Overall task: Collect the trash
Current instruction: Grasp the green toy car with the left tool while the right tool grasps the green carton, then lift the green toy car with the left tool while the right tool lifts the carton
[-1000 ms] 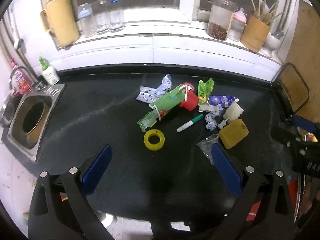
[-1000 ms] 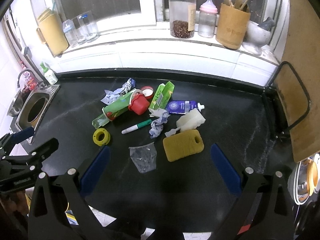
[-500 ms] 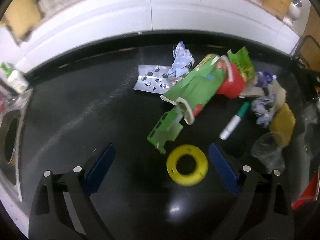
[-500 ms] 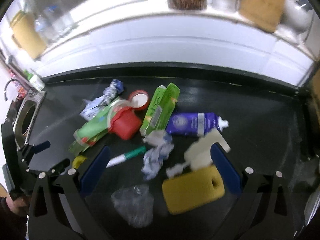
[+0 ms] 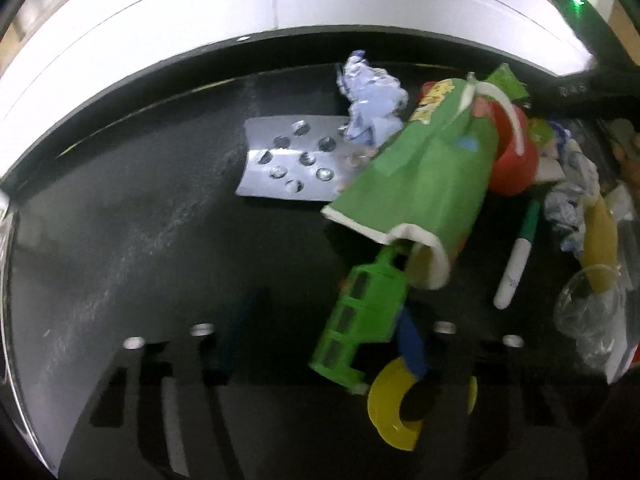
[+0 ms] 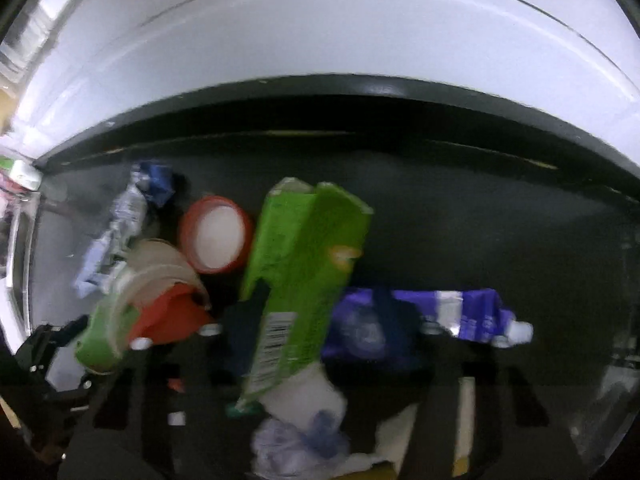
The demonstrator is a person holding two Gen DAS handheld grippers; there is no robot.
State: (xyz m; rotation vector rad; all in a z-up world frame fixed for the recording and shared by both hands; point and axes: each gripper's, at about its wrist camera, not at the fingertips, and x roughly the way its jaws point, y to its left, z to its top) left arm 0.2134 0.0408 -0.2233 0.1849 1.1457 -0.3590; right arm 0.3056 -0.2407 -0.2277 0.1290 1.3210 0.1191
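Trash lies in a heap on the black counter. My left gripper points steeply down with its jaws closing. A green plastic tray piece lies between them; the right pad is beside it and the left pad stands apart. A crushed green paper cup rests on a red cup. My right gripper is also closing, with a green carton between its pads. The pads do not visibly press on the carton. A purple tube lies under the carton's right side.
A foil blister pack, a crumpled wrapper, a green-capped marker, a yellow tape ring and a clear bag lie around. A red lid and crumpled tissue sit near the carton. A white tiled wall backs the counter.
Both grippers have dropped close to the pile and their jaws have narrowed. The left now straddles the green tray piece, the right the green carton.
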